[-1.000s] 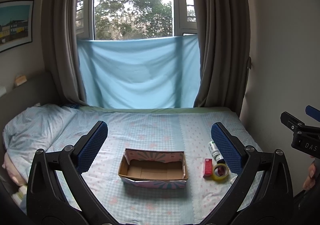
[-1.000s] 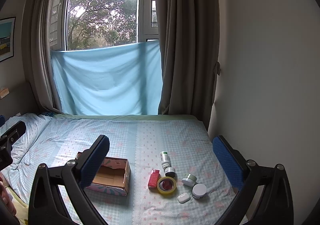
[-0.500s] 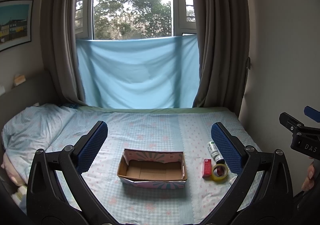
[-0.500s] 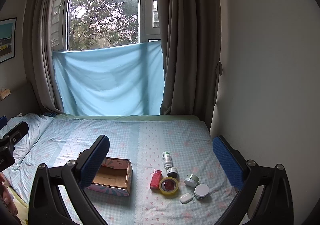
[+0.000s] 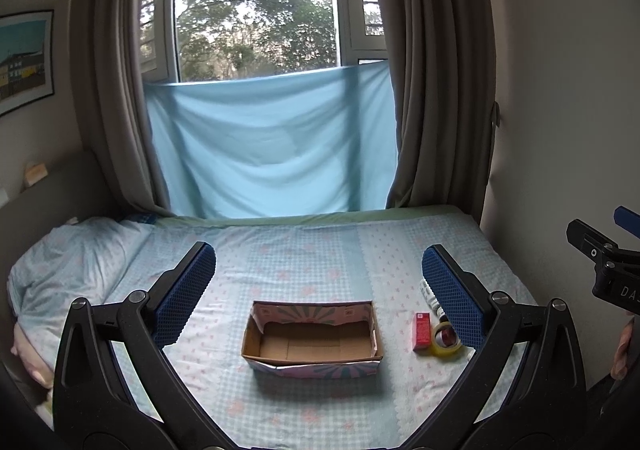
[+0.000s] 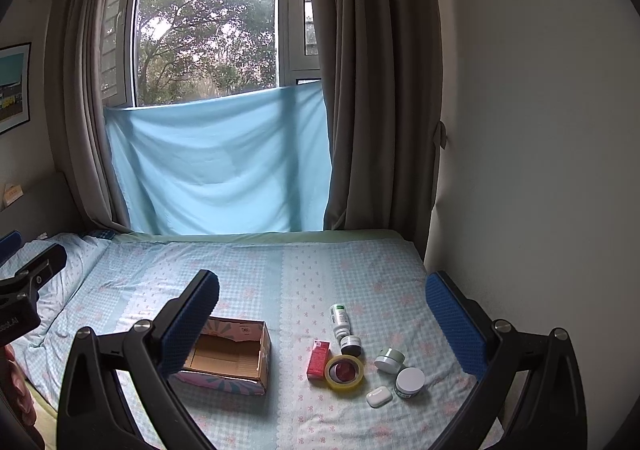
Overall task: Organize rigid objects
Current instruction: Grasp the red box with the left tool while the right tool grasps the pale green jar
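An open cardboard box (image 5: 312, 334) sits on the bed (image 6: 280, 274), its long axis running across the mattress from side to side, its mouth facing up and its floor bare; the outer walls carry a pink and teal pattern, the inside is plain brown board. Well to the right of it lies a small cluster. A white bottle (image 6: 339, 320) lies on its side, its long axis running from the window toward the near edge of the bed, with a dark-capped little jar (image 6: 351, 344) at its near end. A red carton (image 6: 318, 360) lies flat, lengthwise the same way, touching a yellow roll of tape (image 6: 344, 372) that lies flat with its hole up. Near these sit two round jars, one with a green band (image 6: 389, 360) and one with a white lid (image 6: 409, 382), and a white earbud case (image 6: 378, 396). The left gripper (image 5: 318, 290) hangs above the box with its blue-padded fingers spread wide, holding nothing. The right gripper (image 6: 322, 314) hangs above the cluster, fingers equally wide and empty.
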The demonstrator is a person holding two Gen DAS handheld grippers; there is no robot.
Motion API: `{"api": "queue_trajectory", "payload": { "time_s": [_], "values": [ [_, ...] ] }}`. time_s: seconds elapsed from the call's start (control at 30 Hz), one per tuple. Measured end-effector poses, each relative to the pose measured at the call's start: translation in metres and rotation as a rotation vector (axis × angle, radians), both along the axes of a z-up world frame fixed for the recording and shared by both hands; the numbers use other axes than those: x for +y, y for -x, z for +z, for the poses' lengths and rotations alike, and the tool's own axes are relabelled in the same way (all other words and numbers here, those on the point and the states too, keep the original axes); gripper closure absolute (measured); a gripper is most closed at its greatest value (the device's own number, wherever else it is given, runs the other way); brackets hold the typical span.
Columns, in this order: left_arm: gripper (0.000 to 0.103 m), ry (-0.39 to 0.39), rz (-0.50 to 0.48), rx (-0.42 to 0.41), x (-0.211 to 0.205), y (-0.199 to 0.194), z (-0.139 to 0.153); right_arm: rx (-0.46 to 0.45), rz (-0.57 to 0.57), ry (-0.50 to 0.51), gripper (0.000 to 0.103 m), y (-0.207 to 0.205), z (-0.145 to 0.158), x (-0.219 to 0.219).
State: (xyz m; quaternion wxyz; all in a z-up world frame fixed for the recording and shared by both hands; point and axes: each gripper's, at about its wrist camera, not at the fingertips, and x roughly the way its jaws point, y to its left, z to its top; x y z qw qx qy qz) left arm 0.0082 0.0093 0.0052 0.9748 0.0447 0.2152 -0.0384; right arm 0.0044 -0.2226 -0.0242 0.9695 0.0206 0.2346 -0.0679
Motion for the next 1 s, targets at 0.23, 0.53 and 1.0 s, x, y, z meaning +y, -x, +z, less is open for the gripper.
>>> {"api": "queue_trajectory", "payload": {
  "time_s": [0.23, 0.53, 1.0],
  "values": [
    [0.0, 0.031, -0.143, 0.168, -0.01, -0.05, -0.033, 0.063, -0.099, 0.004, 0.0, -0.007, -0.02, -0.009],
    [0.001, 0.065, -0.214, 0.417, -0.071, -0.133, -0.111, 0.198, -0.18, -0.032, 0.0, -0.037, -0.075, -0.065],
    [0.001, 0.012, -0.196, 0.794, -0.195, -0.27, -0.275, 0.55, -0.254, -0.251, 0.0, -0.155, -0.227, -0.185]
  ]
}}
